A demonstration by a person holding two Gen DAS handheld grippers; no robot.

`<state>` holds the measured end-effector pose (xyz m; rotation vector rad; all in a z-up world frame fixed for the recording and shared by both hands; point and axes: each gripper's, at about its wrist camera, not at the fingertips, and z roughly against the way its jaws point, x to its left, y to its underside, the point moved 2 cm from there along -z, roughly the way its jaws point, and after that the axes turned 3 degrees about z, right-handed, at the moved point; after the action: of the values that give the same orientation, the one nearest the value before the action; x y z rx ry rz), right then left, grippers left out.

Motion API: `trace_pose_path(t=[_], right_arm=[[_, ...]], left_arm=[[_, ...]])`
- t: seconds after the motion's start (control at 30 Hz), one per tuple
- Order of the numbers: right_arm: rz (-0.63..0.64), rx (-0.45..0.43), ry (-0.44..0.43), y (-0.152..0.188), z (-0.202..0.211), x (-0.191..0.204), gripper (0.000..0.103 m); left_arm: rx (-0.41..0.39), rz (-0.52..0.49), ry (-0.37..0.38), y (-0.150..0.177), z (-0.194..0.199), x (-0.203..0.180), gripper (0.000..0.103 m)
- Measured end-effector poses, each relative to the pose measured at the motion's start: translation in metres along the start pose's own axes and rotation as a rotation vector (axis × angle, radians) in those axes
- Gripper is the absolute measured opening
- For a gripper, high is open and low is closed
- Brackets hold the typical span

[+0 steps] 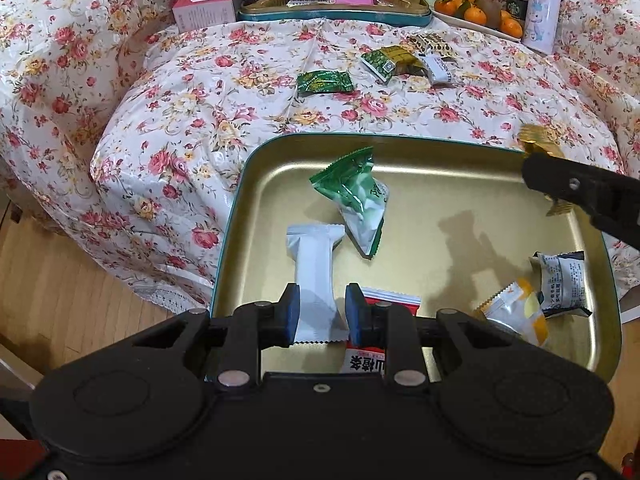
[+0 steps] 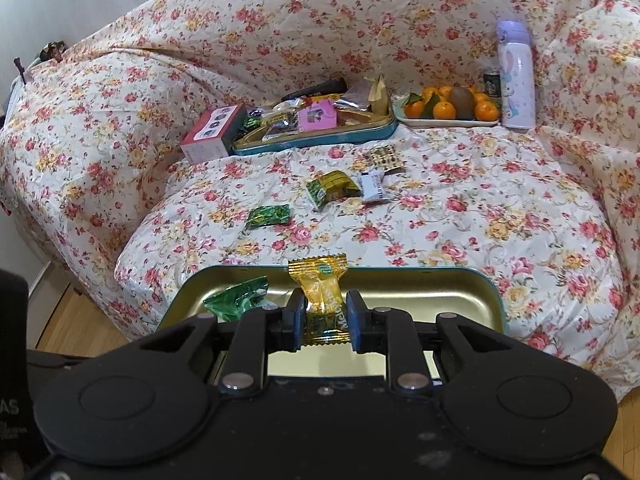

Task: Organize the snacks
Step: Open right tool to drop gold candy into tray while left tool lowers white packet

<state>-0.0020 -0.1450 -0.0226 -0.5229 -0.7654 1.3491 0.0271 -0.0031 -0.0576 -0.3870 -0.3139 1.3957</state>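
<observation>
A gold tin tray with a teal rim (image 1: pixel 236 220) (image 2: pixel 440 292) lies at the front of the flowered sofa cover. My left gripper (image 1: pixel 322 314) is shut on a white snack packet (image 1: pixel 314 268) just over the tray's near end. In the tray lie a green packet (image 1: pixel 354 200) (image 2: pixel 236 300), a red-and-white packet (image 1: pixel 390 300), a yellow-and-white packet (image 1: pixel 516 308) and a dark-edged packet (image 1: pixel 560 284). My right gripper (image 2: pixel 326 320) (image 1: pixel 538 176) is shut on a gold candy packet (image 2: pixel 320 280) (image 1: pixel 536 140) above the tray's far right edge.
Loose snacks lie on the cover beyond the tray: a green packet (image 2: pixel 268 216), a green-gold one (image 2: pixel 332 188), a white one (image 2: pixel 374 188). At the back stand a full tin (image 2: pixel 312 136), a pink box (image 2: pixel 212 132), a tangerine plate (image 2: pixel 448 110) and a bottle (image 2: pixel 516 76).
</observation>
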Motion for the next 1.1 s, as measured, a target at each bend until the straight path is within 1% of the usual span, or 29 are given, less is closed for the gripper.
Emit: trace_pose_path(t=[0.1, 0.23, 0.33, 0.43, 0.77, 1.1], right_arm=[[0.003, 0.014, -0.022, -0.001, -0.002, 0.004, 0.028], [0.014, 0.014, -0.027, 0.000, 0.002, 0.008, 0.038], [0.014, 0.020, -0.024, 0.002, 0.005, 0.006, 0.039], [0.017, 0.027, -0.009, 0.006, 0.008, 0.003, 0.042], [0.030, 0.062, 0.031, 0.020, 0.014, -0.004, 0.049], [0.019, 0.100, 0.051, 0.029, 0.013, -0.010, 0.052]], left_arm=[[-0.002, 0.001, -0.001, 0.000, 0.000, 0.001, 0.035], [0.001, 0.004, 0.001, 0.000, 0.000, 0.001, 0.035], [-0.001, 0.007, 0.000, 0.000, 0.000, 0.001, 0.035], [-0.002, 0.007, -0.002, 0.000, 0.000, 0.001, 0.035], [-0.002, -0.002, -0.008, 0.000, 0.001, 0.000, 0.035], [0.004, -0.012, -0.013, 0.001, 0.001, -0.001, 0.035]])
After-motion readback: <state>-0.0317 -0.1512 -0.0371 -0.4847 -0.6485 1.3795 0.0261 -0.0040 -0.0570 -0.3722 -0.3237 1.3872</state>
